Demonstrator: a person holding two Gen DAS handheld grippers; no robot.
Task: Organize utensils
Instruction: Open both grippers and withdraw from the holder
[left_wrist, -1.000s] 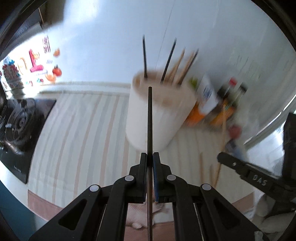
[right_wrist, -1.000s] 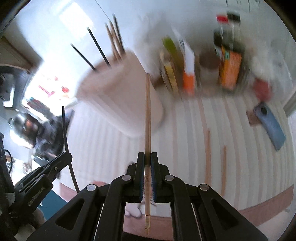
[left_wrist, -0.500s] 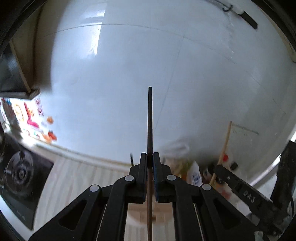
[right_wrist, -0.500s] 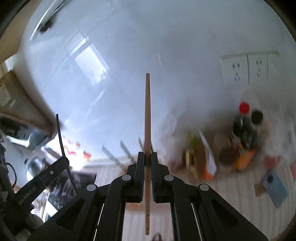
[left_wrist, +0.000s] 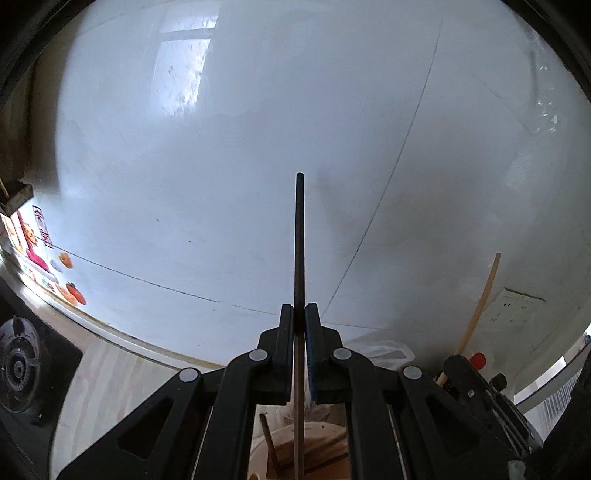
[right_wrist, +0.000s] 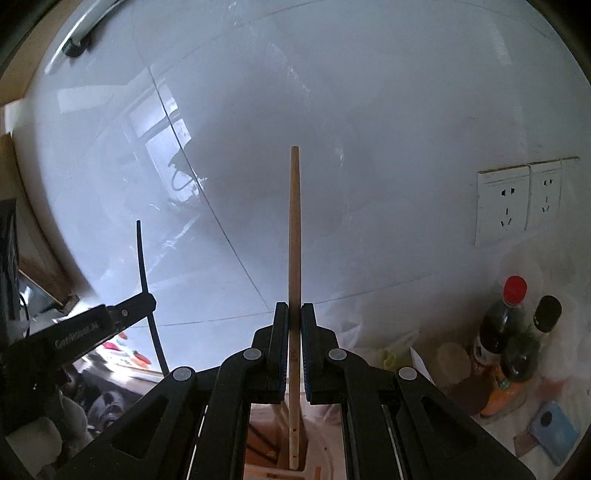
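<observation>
- Clamping a thin black chopstick (left_wrist: 299, 243) dead centre: left gripper (left_wrist: 299, 325), black two-finger jaws pinched tight on it, stick running straight up past the fingertips against the glossy white tiled wall (left_wrist: 258, 147).
- Same deal on the other side: right gripper (right_wrist: 294, 325) squeezed shut on a light wooden chopstick (right_wrist: 294, 240), blue pads pressed on both sides, lower end of the stick poking out below the jaws.
- Sitting right under both grippers: a round pale utensil holder with a wooden top (left_wrist: 325, 454), only partly in view between the gripper arms, a dark stick already standing in it on the left.
- Showing up at the far left of the right wrist view: the left gripper again, black chopstick sticking up from it.
- Peeking in at the lower right of the left wrist view: the right gripper with its wooden chopstick angled up.
- Crowding the right side of the counter, near the wall: dark sauce bottles, one red-capped (right_wrist: 502, 317) and one black-capped (right_wrist: 532, 339), plus a blue phone (right_wrist: 552, 432) lying flat nearer the camera.
- Mounted on the wall above the bottles: white double power socket (right_wrist: 524, 203).
- Sitting at the far left: black gas stove burner (left_wrist: 18, 365), colourful stickers (left_wrist: 66, 280) on the wall just above it.
</observation>
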